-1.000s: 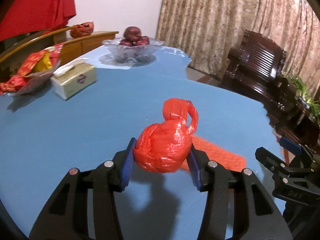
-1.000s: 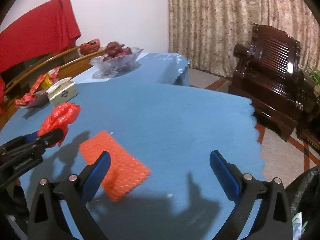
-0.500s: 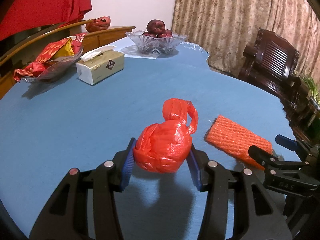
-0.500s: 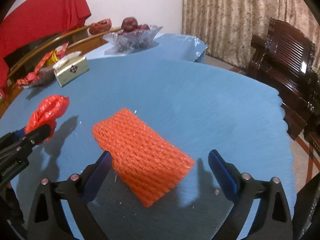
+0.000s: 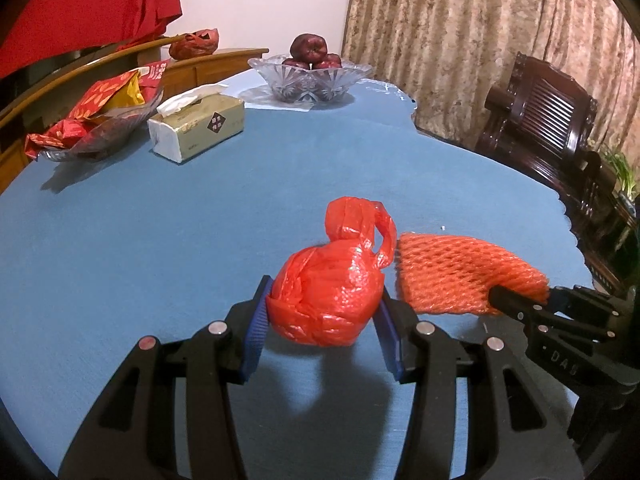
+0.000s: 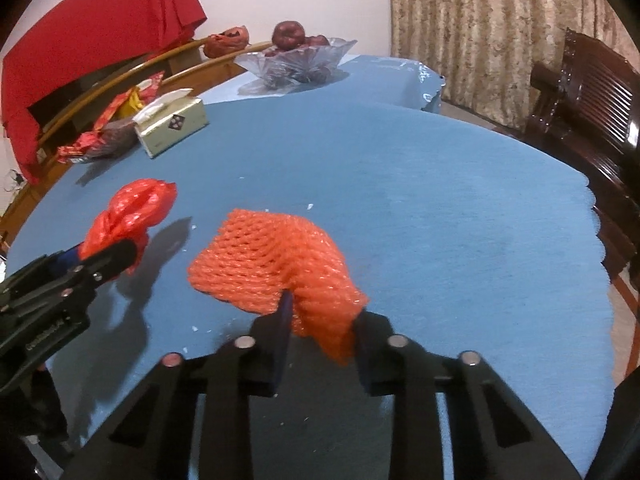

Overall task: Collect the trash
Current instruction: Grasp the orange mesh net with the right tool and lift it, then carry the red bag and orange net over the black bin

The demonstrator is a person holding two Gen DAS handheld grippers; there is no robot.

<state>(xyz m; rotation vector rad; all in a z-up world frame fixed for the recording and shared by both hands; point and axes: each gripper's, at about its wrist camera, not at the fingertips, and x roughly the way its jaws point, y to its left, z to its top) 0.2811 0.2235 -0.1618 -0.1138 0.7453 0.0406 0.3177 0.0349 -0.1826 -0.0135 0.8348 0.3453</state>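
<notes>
- Left wrist view: the left gripper holds the red plastic bag, a knotted ball of trash, tight between its two blue pads. That grip looks the same as it did a second ago.
- The bag hangs just above the blue tablecloth and its shadow falls below it.
- Beside the bag sits the orange foam fruit net. Its far end now bends up where the right gripper pinches it. Half a second ago it lay flat on the cloth.
- Far back stand the tissue box, the glass fruit bowl and a dish of red snack wrappers. None of them is touched.

- Right wrist view: the right gripper has shut its jaws on the near end of the orange foam fruit net. Half a second ago those jaws were wide open on both sides of the net.
- The net crumples at the pinch. Its far part droops low, and I cannot tell if it is off the cloth.
- The left gripper shows at the left with the red plastic bag in it.

- What this means: I think both bits of trash on this side are now caught, one in each gripper. Next they need to go to a bin. A dark bag shows at the low right edge in the older right wrist pictures, but not now.
</notes>
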